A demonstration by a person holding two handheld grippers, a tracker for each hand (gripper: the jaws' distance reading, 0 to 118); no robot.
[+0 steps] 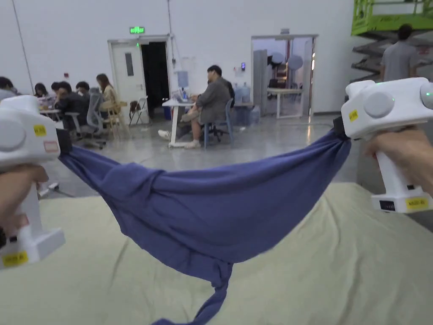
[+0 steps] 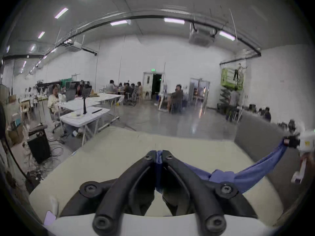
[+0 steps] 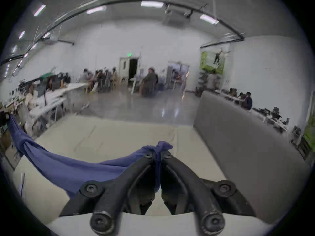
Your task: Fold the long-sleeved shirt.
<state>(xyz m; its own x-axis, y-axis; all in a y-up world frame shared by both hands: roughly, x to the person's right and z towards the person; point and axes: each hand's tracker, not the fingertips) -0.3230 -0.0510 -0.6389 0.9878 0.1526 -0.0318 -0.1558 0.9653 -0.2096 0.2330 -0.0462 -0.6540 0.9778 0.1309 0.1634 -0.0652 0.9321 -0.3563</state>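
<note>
A blue long-sleeved shirt (image 1: 211, 211) hangs in a sagging band between my two grippers, lifted above a pale cloth-covered table (image 1: 338, 271). One sleeve dangles from its lowest point down to the table near the front edge. My left gripper (image 1: 63, 141) is shut on the shirt's left end; its black jaws pinch blue cloth (image 2: 158, 156). My right gripper (image 1: 339, 127) is shut on the right end, where a tuft of shirt (image 3: 163, 145) sticks out past the closed jaws (image 3: 158, 154). The shirt (image 2: 255, 170) stretches across to the far right gripper (image 2: 292, 141).
A grey padded block (image 3: 247, 137) stands along the table's right side. Beyond the far table edge lies a shiny floor with white tables (image 2: 85, 113), seated people (image 1: 209, 106), a doorway and a green lift platform (image 1: 389, 15).
</note>
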